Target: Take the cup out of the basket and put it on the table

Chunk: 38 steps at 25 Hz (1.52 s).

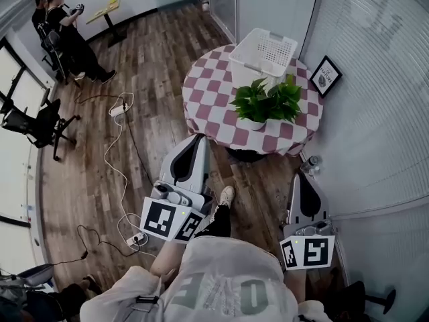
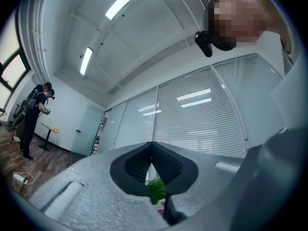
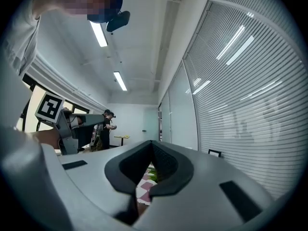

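A white plastic basket (image 1: 264, 51) stands at the far side of a round table with a pink-and-white checked cloth (image 1: 214, 92). No cup shows in any view; the basket's inside is hidden from here. My left gripper (image 1: 198, 139) is held short of the table's near edge, jaws shut and empty. My right gripper (image 1: 303, 178) hangs lower at the right, also shut on nothing. In the left gripper view the gripper (image 2: 152, 152) has its tips meeting, with green leaves (image 2: 157, 191) behind them. In the right gripper view the gripper (image 3: 152, 147) is shut too.
A leafy plant in a white pot (image 1: 267, 102) sits on the table's near side, between me and the basket. A framed picture (image 1: 325, 76) leans at the table's right. A water bottle (image 1: 310, 164) stands on the floor. Cables and a power strip (image 1: 119, 110) lie left; people (image 1: 67, 35) stand far left.
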Each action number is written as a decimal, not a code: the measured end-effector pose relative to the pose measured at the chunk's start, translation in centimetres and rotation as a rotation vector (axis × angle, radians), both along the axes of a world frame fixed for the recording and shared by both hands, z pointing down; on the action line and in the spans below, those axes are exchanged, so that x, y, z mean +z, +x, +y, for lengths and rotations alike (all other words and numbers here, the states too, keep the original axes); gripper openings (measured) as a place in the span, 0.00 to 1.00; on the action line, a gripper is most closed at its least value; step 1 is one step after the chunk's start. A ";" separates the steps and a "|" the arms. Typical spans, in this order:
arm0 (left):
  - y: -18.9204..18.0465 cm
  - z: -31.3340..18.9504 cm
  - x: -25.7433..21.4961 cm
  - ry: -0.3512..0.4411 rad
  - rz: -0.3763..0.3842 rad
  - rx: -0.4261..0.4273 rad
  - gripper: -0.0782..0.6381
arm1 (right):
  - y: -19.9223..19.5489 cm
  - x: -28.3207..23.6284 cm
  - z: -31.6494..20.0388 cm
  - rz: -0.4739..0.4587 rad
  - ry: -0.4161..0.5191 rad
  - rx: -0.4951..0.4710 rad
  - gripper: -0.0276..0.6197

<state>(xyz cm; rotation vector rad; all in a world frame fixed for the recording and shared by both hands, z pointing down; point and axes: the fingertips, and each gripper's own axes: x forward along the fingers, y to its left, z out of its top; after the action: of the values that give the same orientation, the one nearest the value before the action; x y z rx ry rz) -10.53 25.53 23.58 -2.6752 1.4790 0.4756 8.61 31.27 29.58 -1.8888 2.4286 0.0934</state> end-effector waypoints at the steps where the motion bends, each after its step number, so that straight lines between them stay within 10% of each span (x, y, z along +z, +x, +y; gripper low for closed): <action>1: 0.1 -1.2 0.0 -0.004 0.001 0.004 0.12 | -0.1 0.1 -1.0 -0.001 -0.003 -0.004 0.06; 19: -0.5 -24.6 -2.6 0.016 0.014 0.059 0.12 | -1.3 -4.1 -23.2 -0.013 0.050 0.037 0.06; 38: 0.7 -35.2 -1.9 -0.021 0.029 -0.009 0.12 | 4.7 -4.1 -35.2 -0.107 -0.016 0.101 0.06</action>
<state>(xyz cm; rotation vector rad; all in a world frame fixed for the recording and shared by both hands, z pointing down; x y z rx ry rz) -9.84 -9.69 21.65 -2.6877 1.5119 0.5032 13.28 -3.95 25.51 -1.9689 2.2717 -0.0221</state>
